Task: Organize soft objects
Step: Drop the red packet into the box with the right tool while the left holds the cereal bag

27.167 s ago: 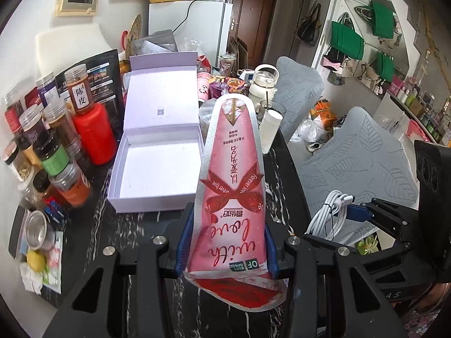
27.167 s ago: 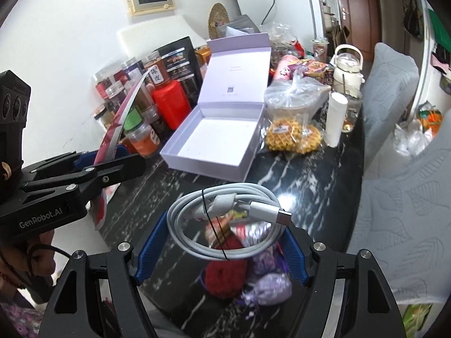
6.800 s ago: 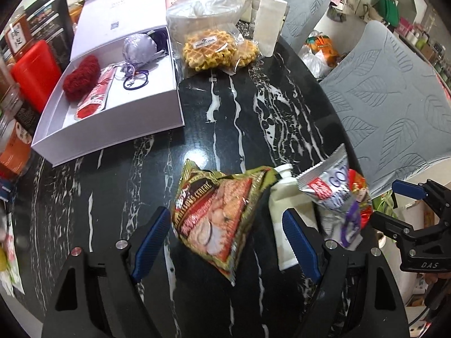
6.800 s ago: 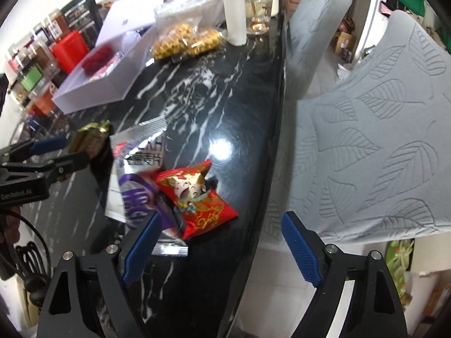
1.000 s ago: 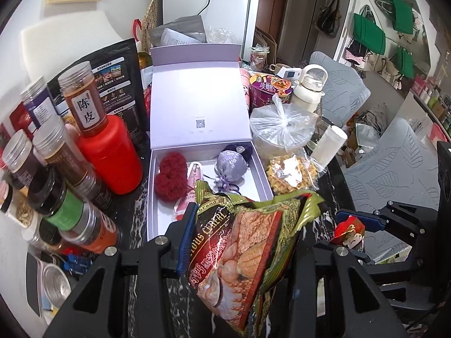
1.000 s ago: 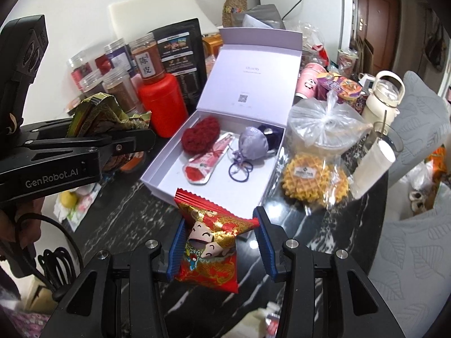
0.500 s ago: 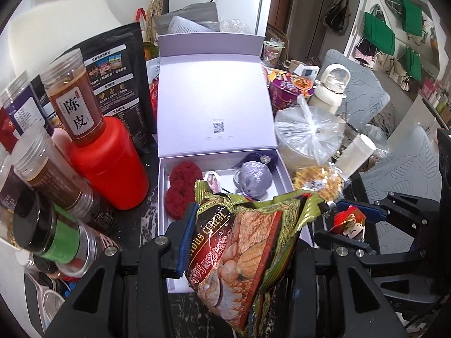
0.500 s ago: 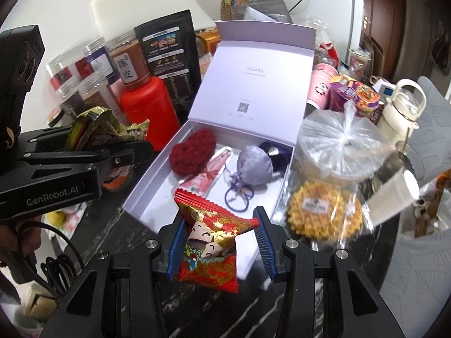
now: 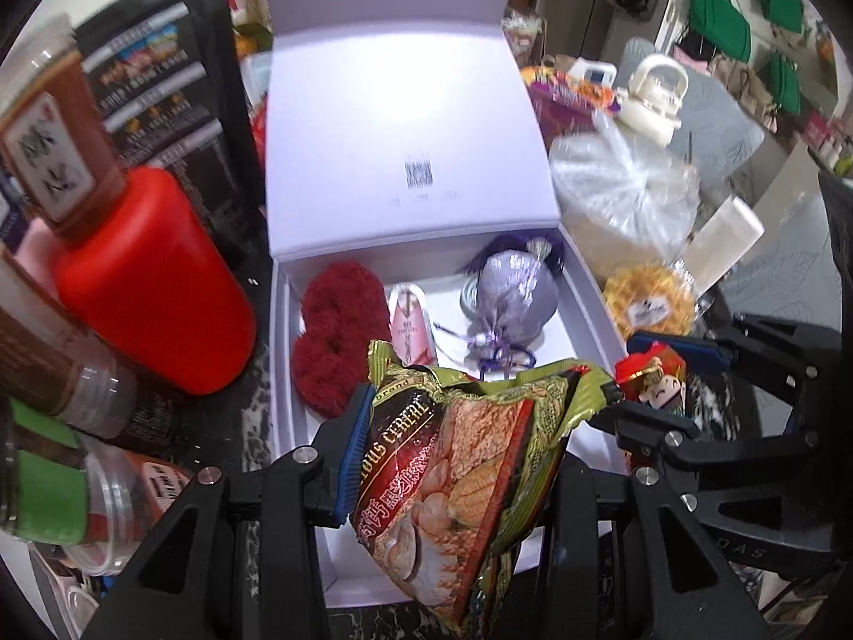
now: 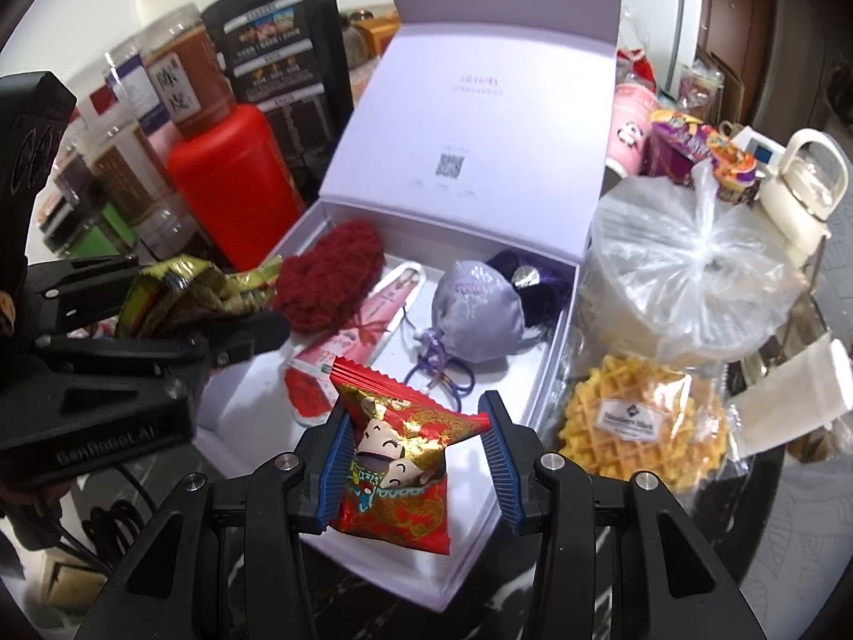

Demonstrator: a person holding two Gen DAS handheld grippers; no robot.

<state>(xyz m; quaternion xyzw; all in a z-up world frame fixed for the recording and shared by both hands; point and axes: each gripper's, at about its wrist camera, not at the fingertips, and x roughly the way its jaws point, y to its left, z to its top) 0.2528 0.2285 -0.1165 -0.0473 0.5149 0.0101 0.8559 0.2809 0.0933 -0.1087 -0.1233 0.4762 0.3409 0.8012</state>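
My left gripper [image 9: 458, 458] is shut on a green cereal snack bag [image 9: 458, 474] and holds it over the front of the open lilac box [image 9: 288, 320]. My right gripper [image 10: 410, 458] is shut on a red candy packet [image 10: 397, 458] over the box's front right rim [image 10: 554, 330]. The box holds a red knitted heart [image 9: 336, 336], a pink sachet [image 9: 410, 325], a lilac pouch [image 9: 512, 298] with a cord, and a dark purple item [image 10: 525, 277]. The left gripper and its bag show at the left of the right wrist view [image 10: 181, 288].
A red bottle [image 9: 144, 277] and spice jars [image 9: 48, 362] stand left of the box. A tied plastic bag [image 10: 687, 266], wrapped waffles [image 10: 634, 426], a white tube [image 9: 719, 240] and a kettle [image 9: 656, 96] crowd the right. A black menu board [image 10: 288, 58] stands behind.
Both grippers have moved forward and closer to the box with their packets still held. The box now fills more of both views.
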